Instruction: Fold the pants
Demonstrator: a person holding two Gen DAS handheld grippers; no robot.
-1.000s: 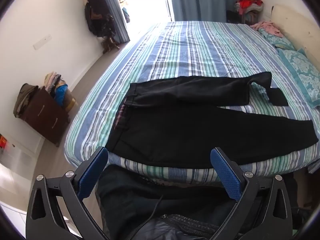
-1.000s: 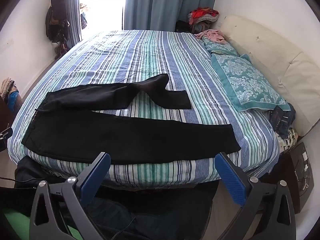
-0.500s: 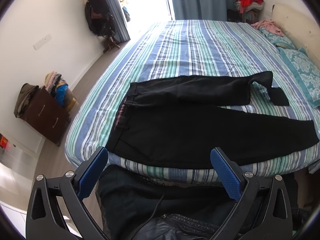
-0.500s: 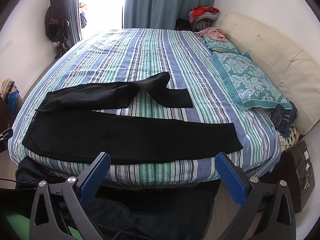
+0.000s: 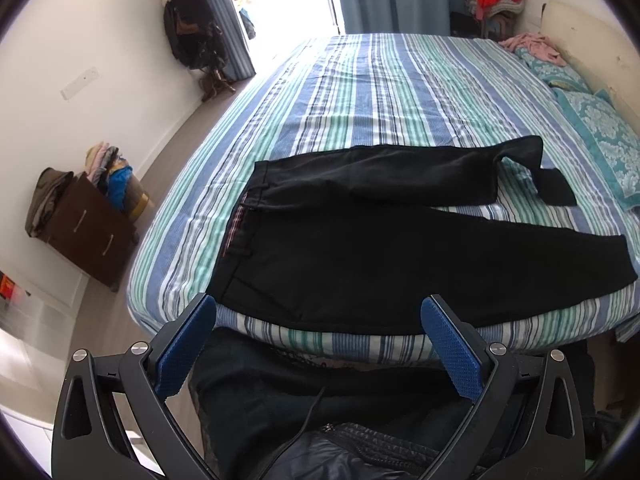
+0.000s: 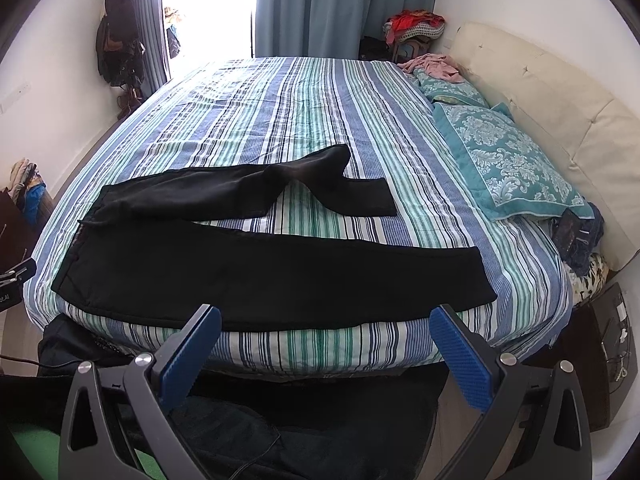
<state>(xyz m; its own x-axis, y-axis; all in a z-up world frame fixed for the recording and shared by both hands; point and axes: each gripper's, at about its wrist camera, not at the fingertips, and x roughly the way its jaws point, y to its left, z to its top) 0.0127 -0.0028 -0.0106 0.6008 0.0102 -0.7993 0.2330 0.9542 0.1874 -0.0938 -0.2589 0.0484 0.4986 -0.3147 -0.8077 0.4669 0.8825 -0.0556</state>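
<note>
Black pants lie spread along the near edge of a striped bed, waistband to the left. The near leg lies flat and straight toward the right. The far leg is bent back on itself near its hem. My left gripper hovers open just short of the bed edge, below the waist and hip part. My right gripper is open too, in front of the near leg's lower half. Neither touches the cloth.
Teal patterned pillows and a cream headboard line the bed's right side. A brown drawer unit heaped with clothes stands by the left wall. A person's dark jacket fills the bottom of the left wrist view. Dark things sit beside the bed's right corner.
Both grippers have drifted slightly, so the views shift a little. The pants lie as before and both grippers stay open.
</note>
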